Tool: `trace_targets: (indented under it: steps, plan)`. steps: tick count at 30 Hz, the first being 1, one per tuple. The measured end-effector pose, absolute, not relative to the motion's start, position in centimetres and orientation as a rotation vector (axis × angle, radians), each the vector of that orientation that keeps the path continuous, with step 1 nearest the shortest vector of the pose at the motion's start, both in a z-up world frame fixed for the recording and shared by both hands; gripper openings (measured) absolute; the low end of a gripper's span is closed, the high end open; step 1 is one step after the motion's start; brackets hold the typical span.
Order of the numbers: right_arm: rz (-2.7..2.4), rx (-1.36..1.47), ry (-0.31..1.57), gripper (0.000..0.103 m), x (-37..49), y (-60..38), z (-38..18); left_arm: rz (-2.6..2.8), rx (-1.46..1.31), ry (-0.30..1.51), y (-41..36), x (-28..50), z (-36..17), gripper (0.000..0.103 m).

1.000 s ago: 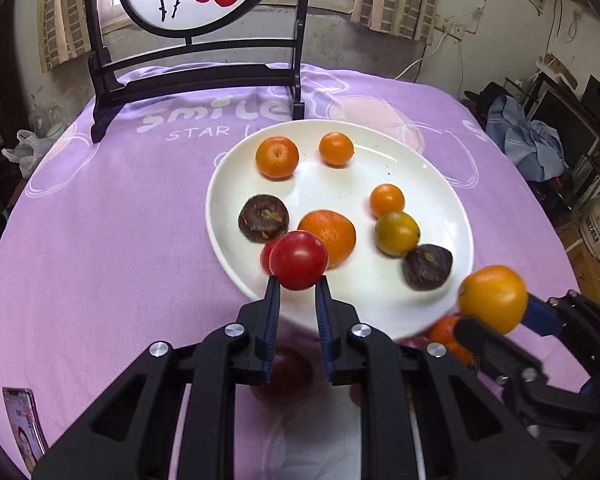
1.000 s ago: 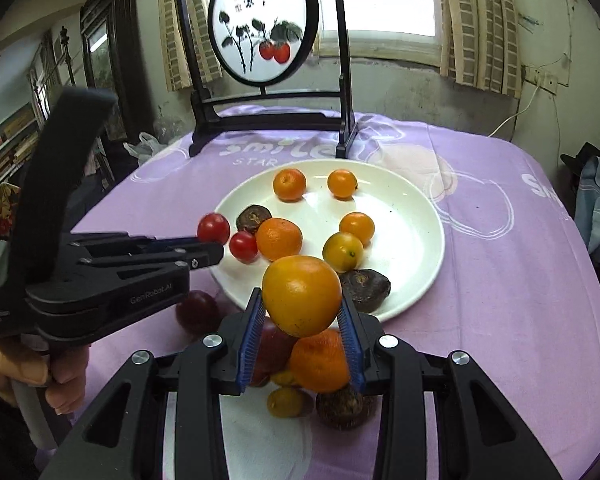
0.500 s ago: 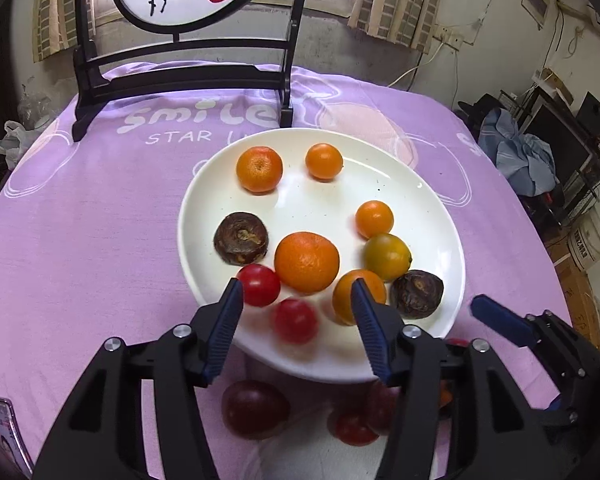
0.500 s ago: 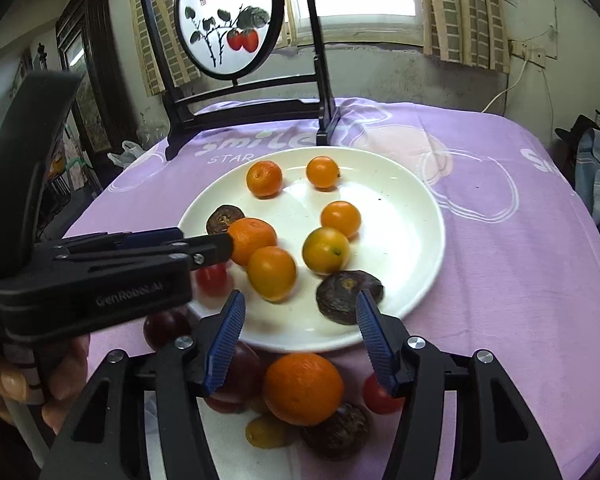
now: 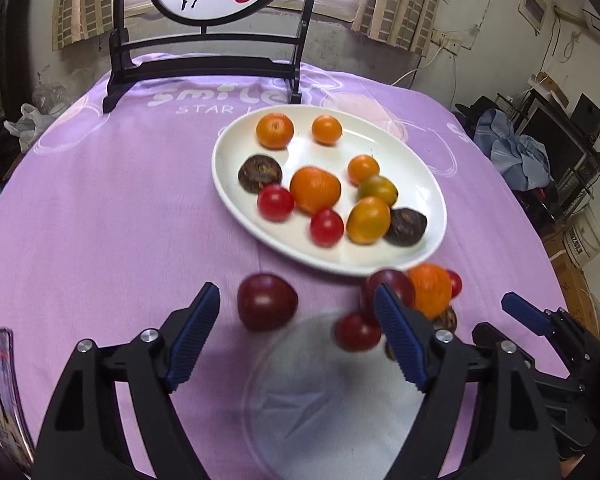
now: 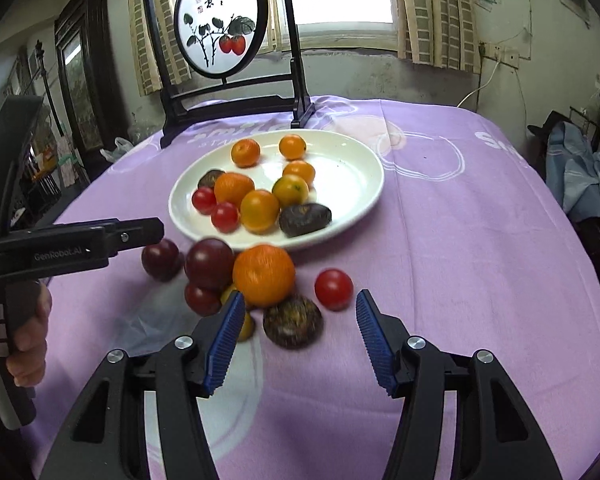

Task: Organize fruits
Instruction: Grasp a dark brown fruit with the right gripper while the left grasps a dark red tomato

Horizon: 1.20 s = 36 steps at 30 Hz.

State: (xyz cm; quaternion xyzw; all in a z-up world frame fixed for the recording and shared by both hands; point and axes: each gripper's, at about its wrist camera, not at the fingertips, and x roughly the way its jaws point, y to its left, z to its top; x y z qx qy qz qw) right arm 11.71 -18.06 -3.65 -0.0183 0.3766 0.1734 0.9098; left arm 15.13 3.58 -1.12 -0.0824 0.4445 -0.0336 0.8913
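- Both claws stand wide open and empty: the left claw (image 5: 296, 336) above a dark plum (image 5: 267, 301), the right claw (image 6: 298, 334) over a brown fruit (image 6: 292, 321) in the loose heap.
- The large orange (image 6: 264, 275) leans on its neighbours; a careless nudge could roll the round fruit across the bench (image 6: 480, 240).
- A second ago each claw held a fruit; a tomato and an orange now lie on the white plate (image 6: 352, 160).

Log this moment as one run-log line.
left gripper: open, empty | right gripper: open, empty | white plate: holds fruit | big orange: on purple cloth
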Motion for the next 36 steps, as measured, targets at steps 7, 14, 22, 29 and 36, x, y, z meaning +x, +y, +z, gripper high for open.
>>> trace_targets:
  steps: [7, 14, 22, 29, 36]
  plan:
    - [0.33, -0.065, 0.844, 0.059, 10.6, -18.1, -5.7, -0.073, -0.142, 0.936, 3.8, 13.3, -2.5, 0.079]
    - [0.299, -0.096, 0.882, 0.059, 10.8, -16.8, -6.5, -0.057, -0.17, 0.885, 5.5, 12.6, -2.5, 0.084]
    - [0.284, -0.148, 0.908, 0.058, 12.5, -15.0, -7.2, -0.042, -0.205, 0.938, 6.1, 12.8, -3.4, 0.084]
    - [0.291, -0.147, 0.929, 0.058, 13.3, -14.9, -7.9, -0.024, -0.231, 0.989, 6.5, 13.2, -4.4, 0.084]
    - [0.291, -0.127, 0.934, 0.057, 15.2, -14.5, -7.9, -0.021, -0.223, 1.004, 6.4, 13.5, -4.7, 0.085]
